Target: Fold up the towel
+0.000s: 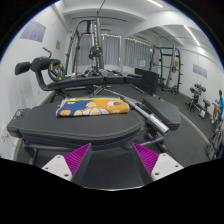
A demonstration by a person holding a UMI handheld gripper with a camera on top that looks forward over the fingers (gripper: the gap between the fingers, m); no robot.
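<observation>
Gym room w/ machines; we see the towel (92,107) already lying folded on the bench (40,125), little left. Our gripper (111,159) hangs wide, holding nothing.

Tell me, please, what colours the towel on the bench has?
Orange and blue with pale patches, seen in the gripper view: towel.

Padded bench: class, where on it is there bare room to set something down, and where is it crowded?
Bare grey padding on the bench borders the folded towel on its near side, just ahead of the open gripper. Beyond the towel, gym machines crowd the space.
</observation>
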